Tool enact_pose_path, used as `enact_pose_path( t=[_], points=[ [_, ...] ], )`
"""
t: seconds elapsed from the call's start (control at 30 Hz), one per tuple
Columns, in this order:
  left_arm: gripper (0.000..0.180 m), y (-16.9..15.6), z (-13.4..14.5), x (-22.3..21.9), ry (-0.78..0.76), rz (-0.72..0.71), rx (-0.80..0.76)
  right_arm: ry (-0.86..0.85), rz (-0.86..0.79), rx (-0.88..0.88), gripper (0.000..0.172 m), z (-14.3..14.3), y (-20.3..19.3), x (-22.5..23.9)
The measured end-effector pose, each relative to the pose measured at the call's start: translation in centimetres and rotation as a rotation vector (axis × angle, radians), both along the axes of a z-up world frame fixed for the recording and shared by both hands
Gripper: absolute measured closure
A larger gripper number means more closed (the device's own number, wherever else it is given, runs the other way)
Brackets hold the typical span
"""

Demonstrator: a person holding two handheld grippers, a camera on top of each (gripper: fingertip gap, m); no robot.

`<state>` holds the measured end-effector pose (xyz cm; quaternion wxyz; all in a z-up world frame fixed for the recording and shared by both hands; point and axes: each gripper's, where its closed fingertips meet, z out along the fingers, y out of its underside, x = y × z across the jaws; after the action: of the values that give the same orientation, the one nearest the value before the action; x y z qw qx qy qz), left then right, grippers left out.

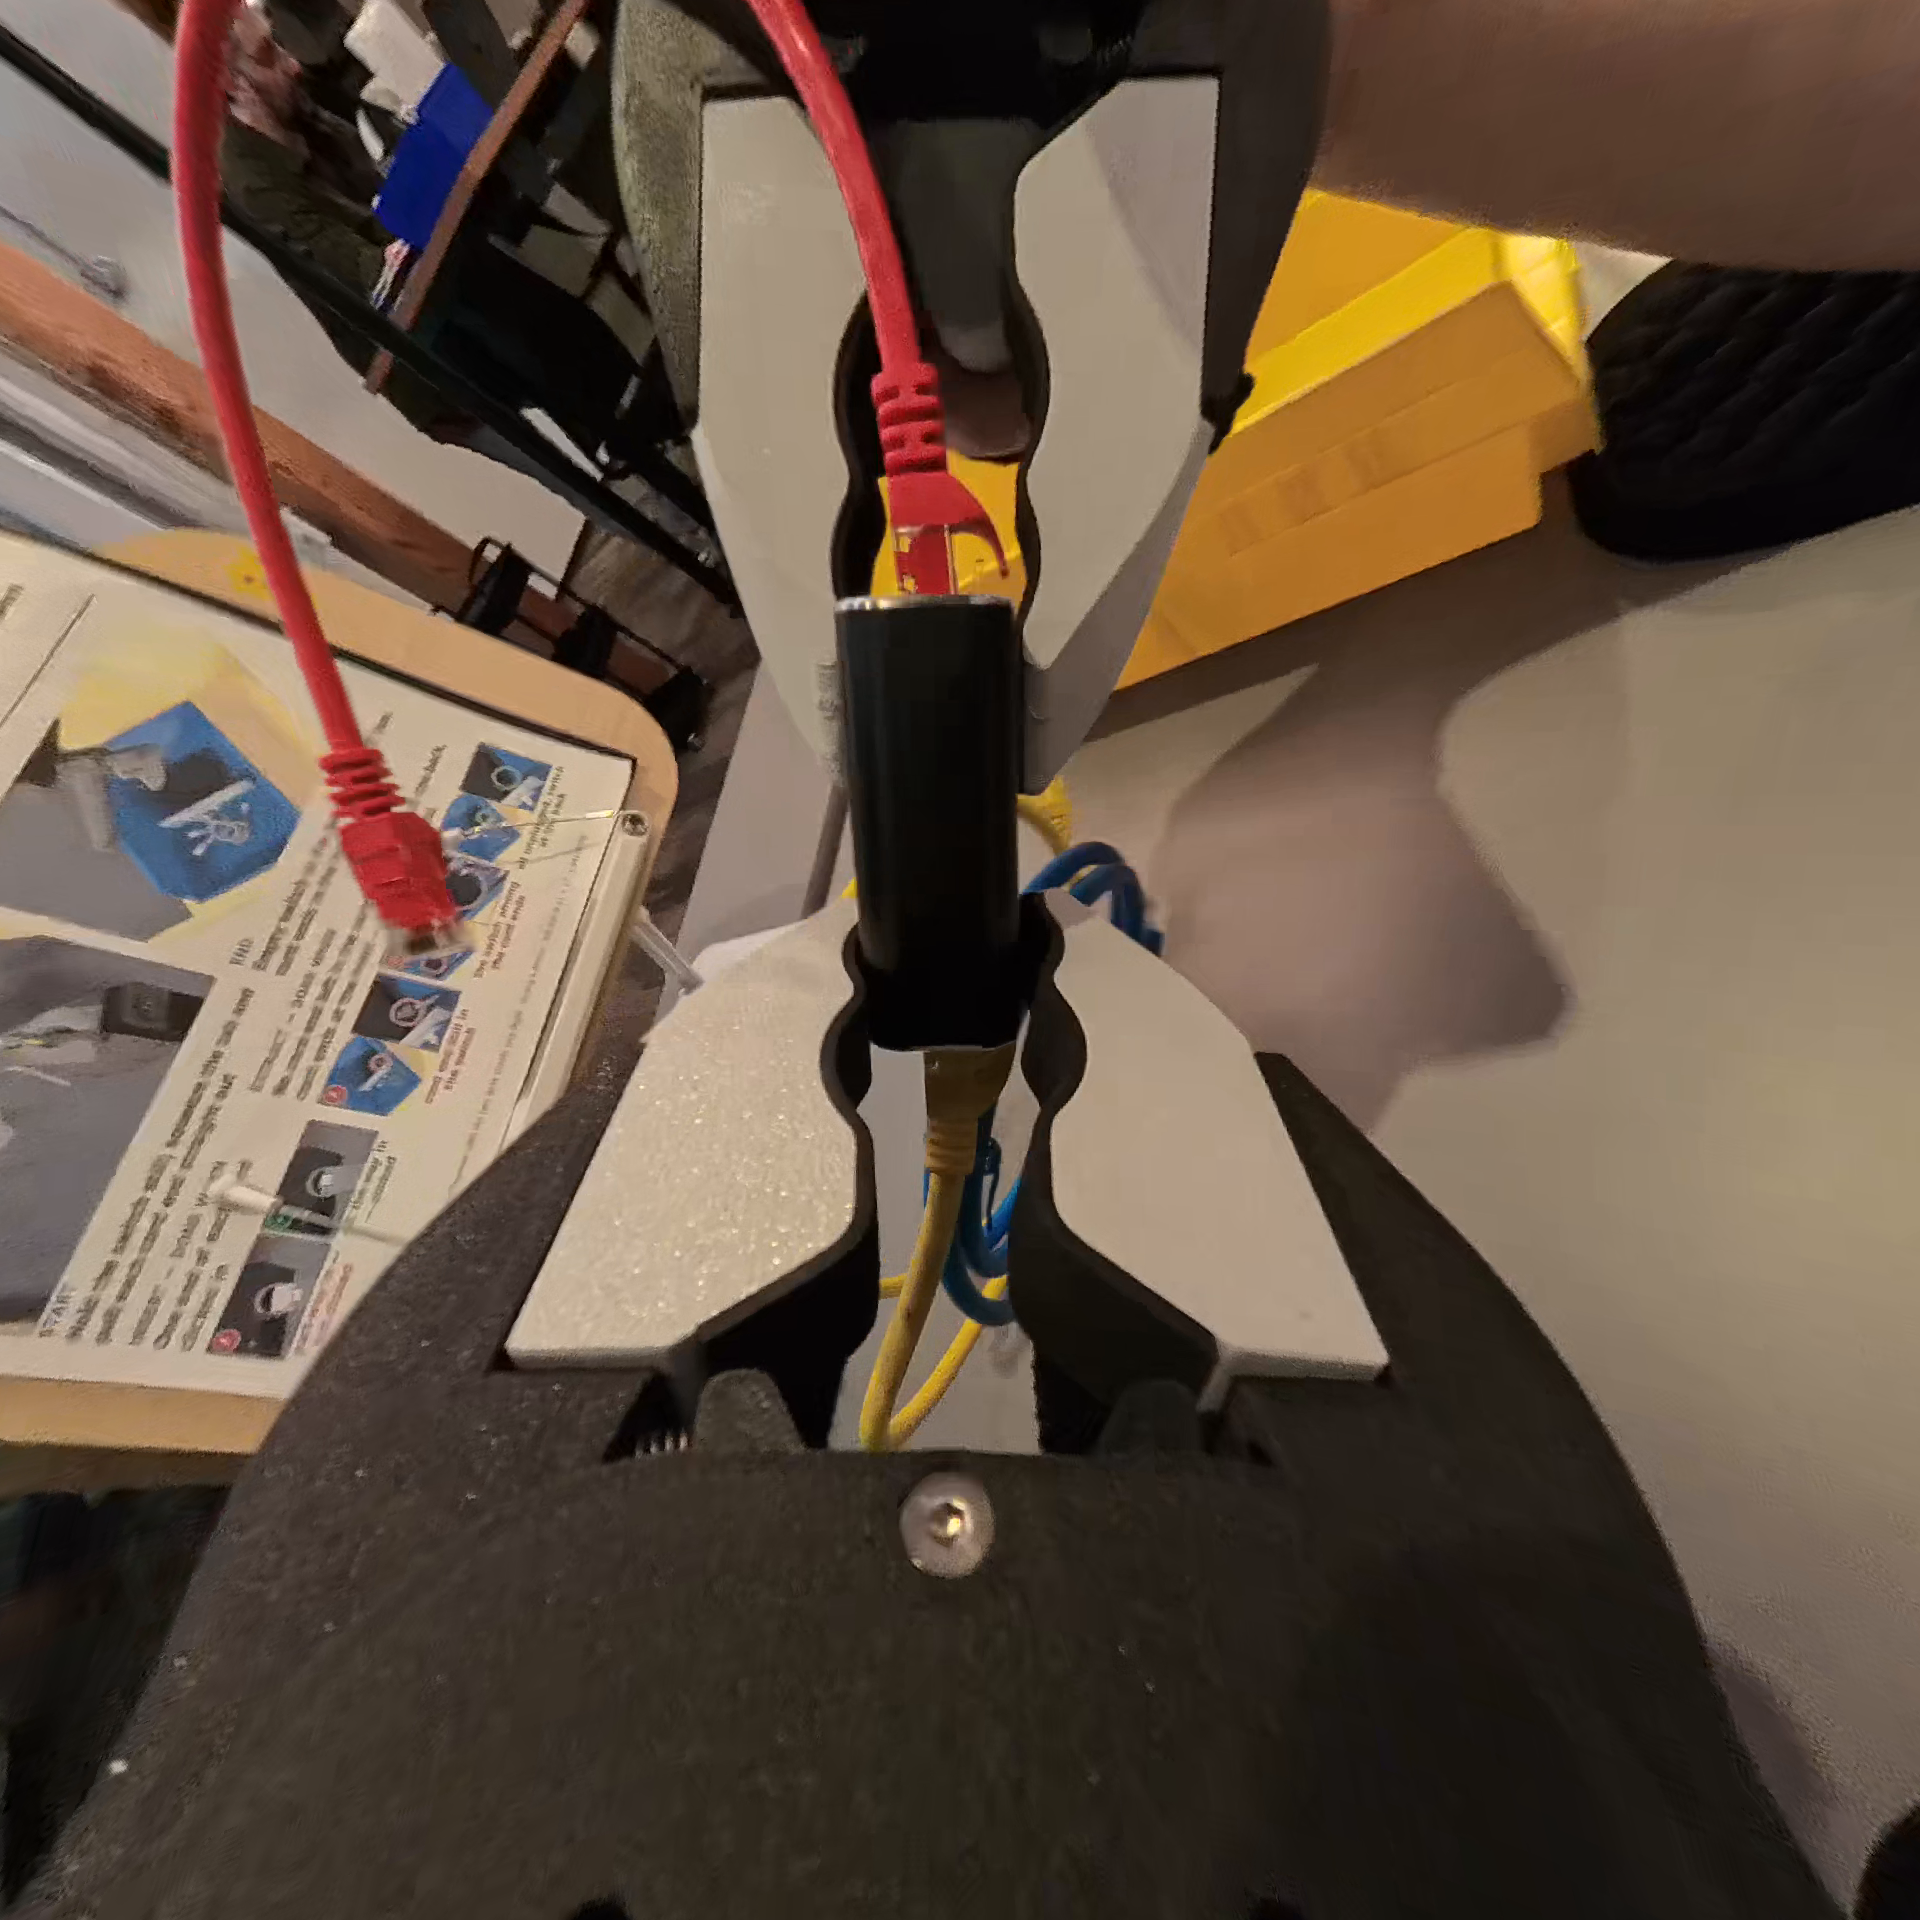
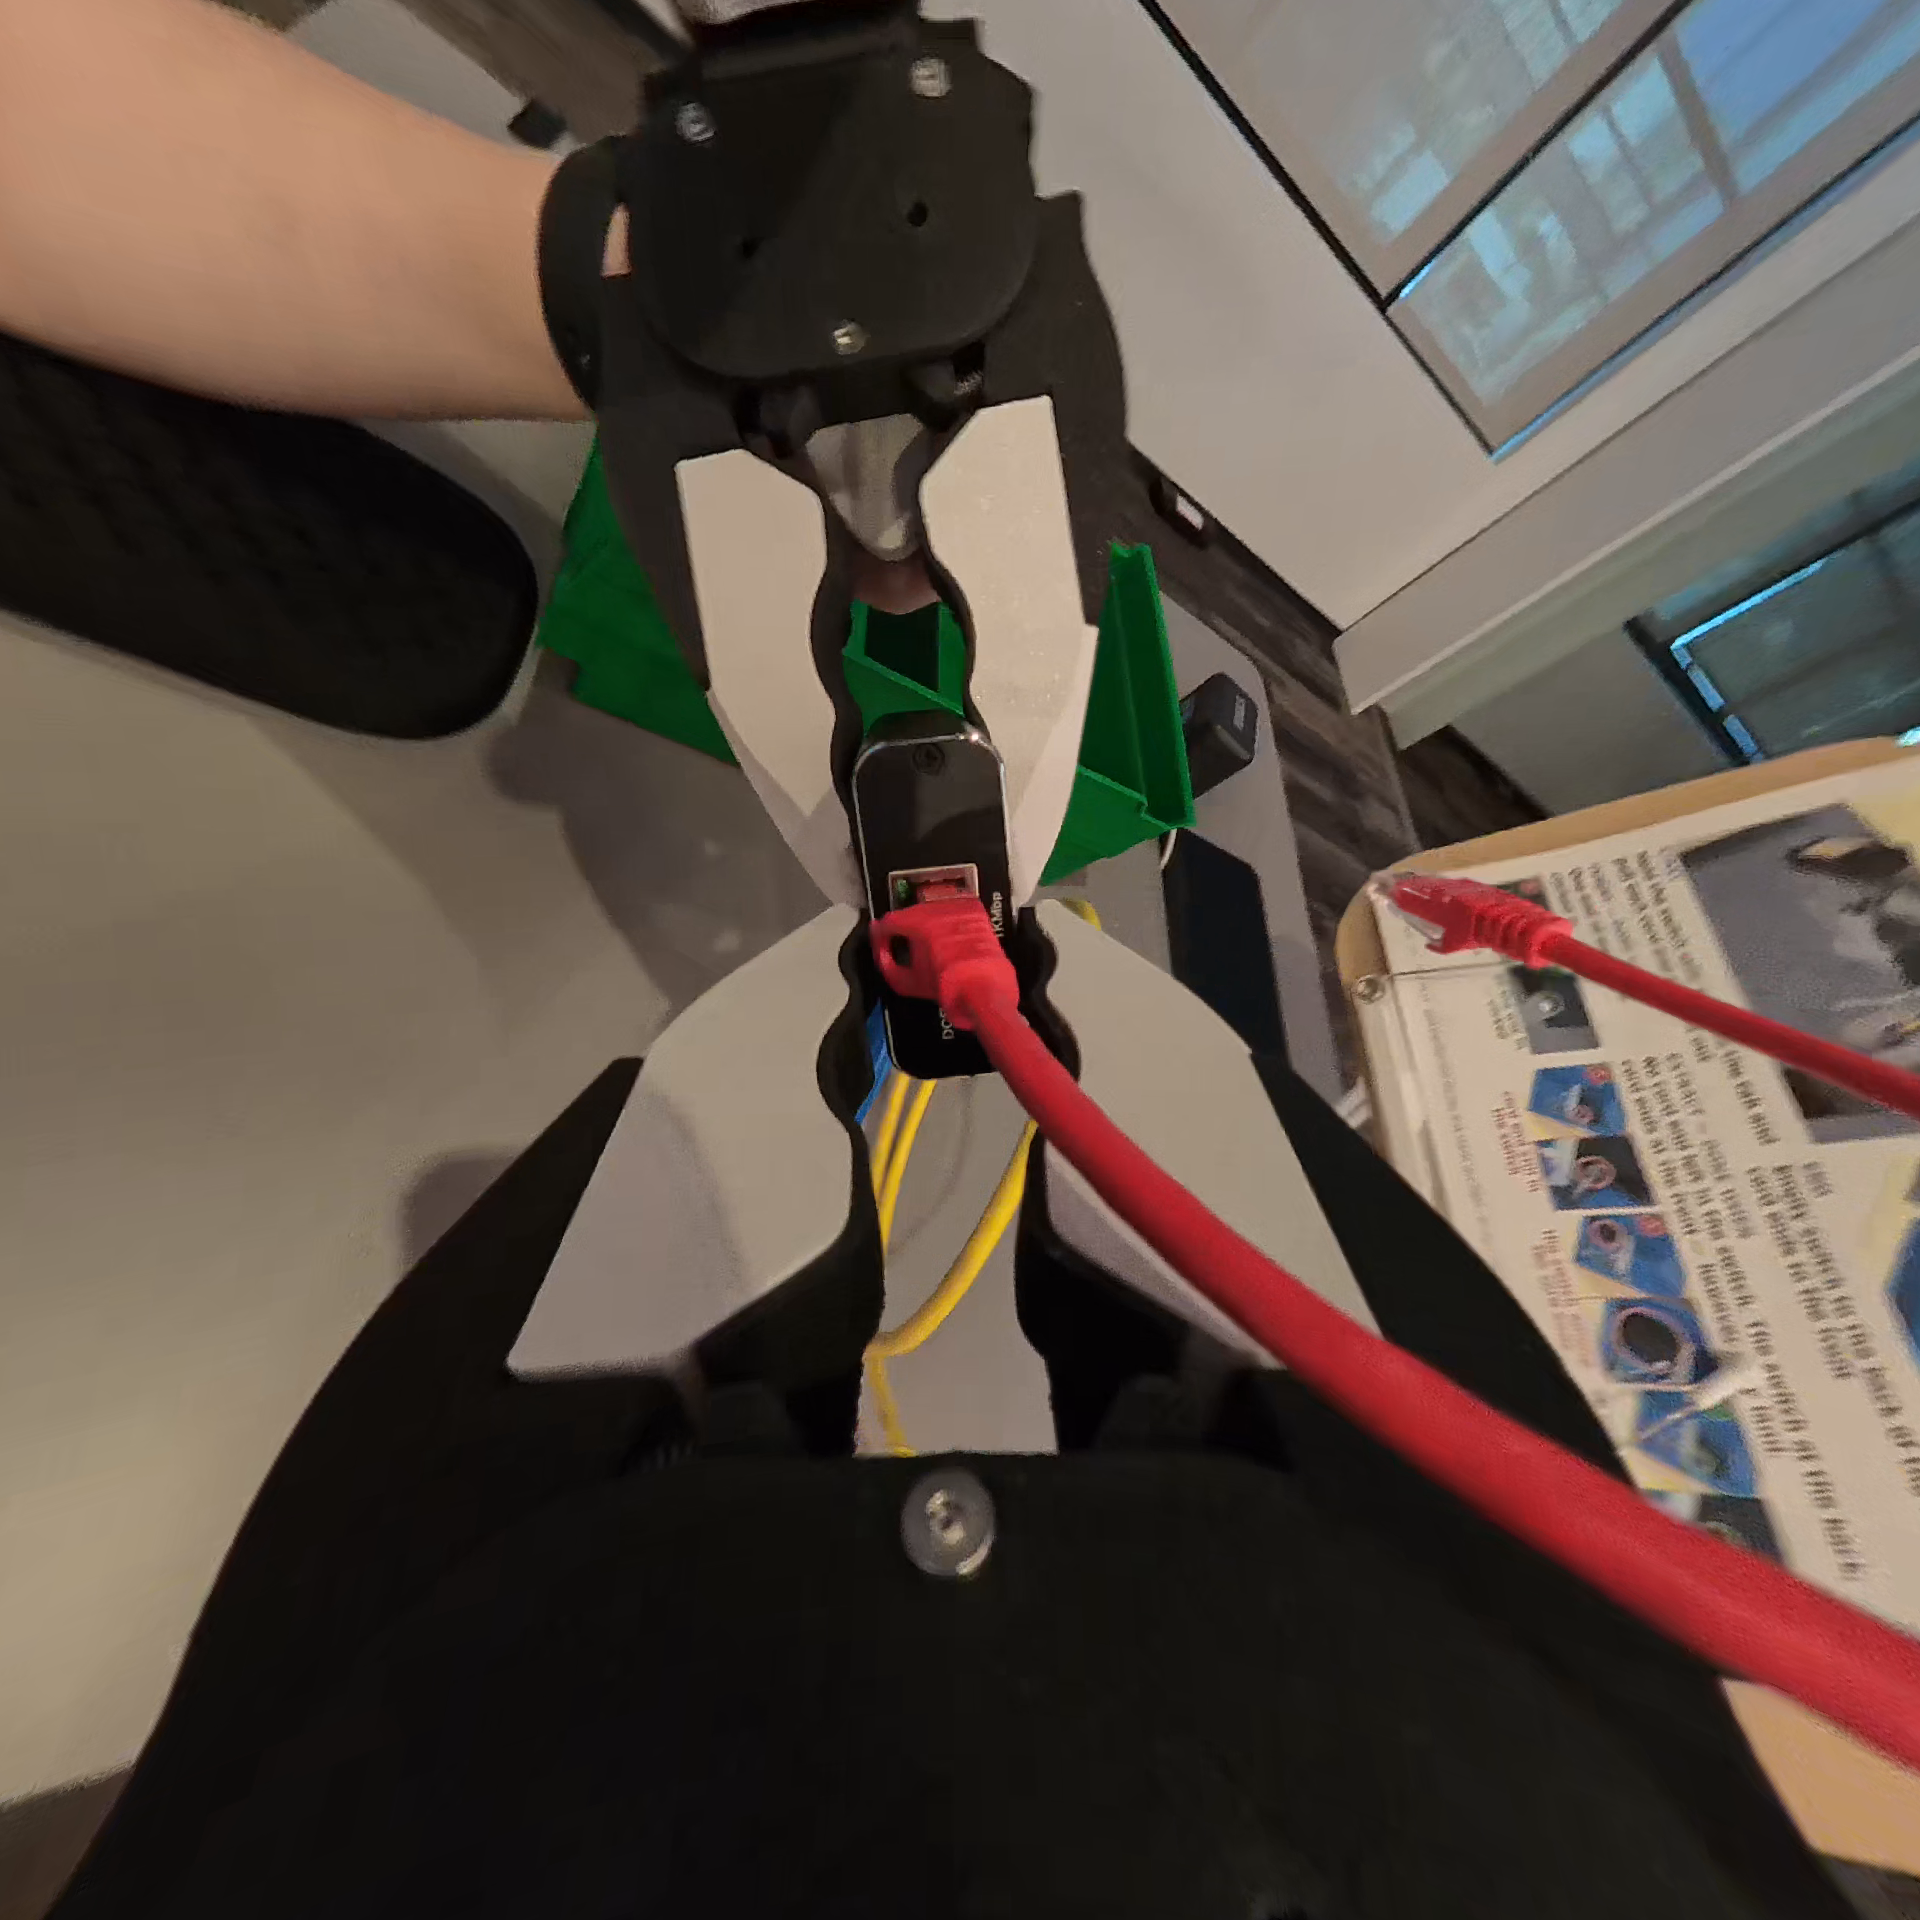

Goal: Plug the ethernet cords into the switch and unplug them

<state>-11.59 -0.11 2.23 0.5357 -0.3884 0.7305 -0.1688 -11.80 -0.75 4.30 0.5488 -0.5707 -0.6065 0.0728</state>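
A black switch [image 1: 925,790] is held in the air between my two grippers, which face each other. My left gripper [image 1: 945,977] is shut on its near end, both pads pressed against its sides. My right gripper [image 2: 951,977] is shut on the other end of the switch [image 2: 925,810]. It also shows in the left wrist view [image 1: 925,675]. A red ethernet plug [image 2: 940,945] sits in the switch's port on the right gripper's side. The red cord's other plug [image 1: 400,862] hangs loose. A yellow cord [image 1: 961,1101] enters the switch's end on the left gripper's side, and a blue cord [image 1: 1101,883] lies behind it.
An instruction board with a printed sheet [image 1: 312,1039] lies at the left; it shows at the right in the right wrist view [image 2: 1662,1143]. A yellow bin [image 1: 1382,436] and a green bin [image 2: 1132,727] stand on the grey table. A person's arm [image 2: 260,239] holds the left gripper. Less than 4 cm separates the two grippers' tips.
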Motion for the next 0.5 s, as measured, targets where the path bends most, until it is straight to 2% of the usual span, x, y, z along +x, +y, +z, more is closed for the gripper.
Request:
enact_pose_path(
  t=[0.07, 0.2, 0.33, 0.43, 0.5],
  points=[
    [0.149, 0.9, 0.4, -0.2, -0.027, 0.055, 0.025, 0.084, -0.036, -0.061, 0.146, 0.3, 0.9, 0.0],
    [0.124, 2.6, 3.3, -0.8, -0.215, 0.198, 0.189, 0.389, -0.094, -0.297, 0.146, 2.1, 2.4, 0.3],
    [0.1, 4.3, 5.1, -1.4, -0.296, 0.396, 0.301, 0.709, -0.255, -0.534, 0.147, 3.2, 4.4, 0.8],
    [0.104, 4.3, 4.6, -0.5, -0.286, 0.481, 0.383, 0.866, -0.318, -0.637, 0.147, 3.1, 5.0, 1.1],
    [0.115, 4.2, 3.7, 0.5, -0.233, 0.506, 0.442, 0.871, -0.379, -0.621, 0.147, 2.6, 5.4, 1.4]
  ],
)
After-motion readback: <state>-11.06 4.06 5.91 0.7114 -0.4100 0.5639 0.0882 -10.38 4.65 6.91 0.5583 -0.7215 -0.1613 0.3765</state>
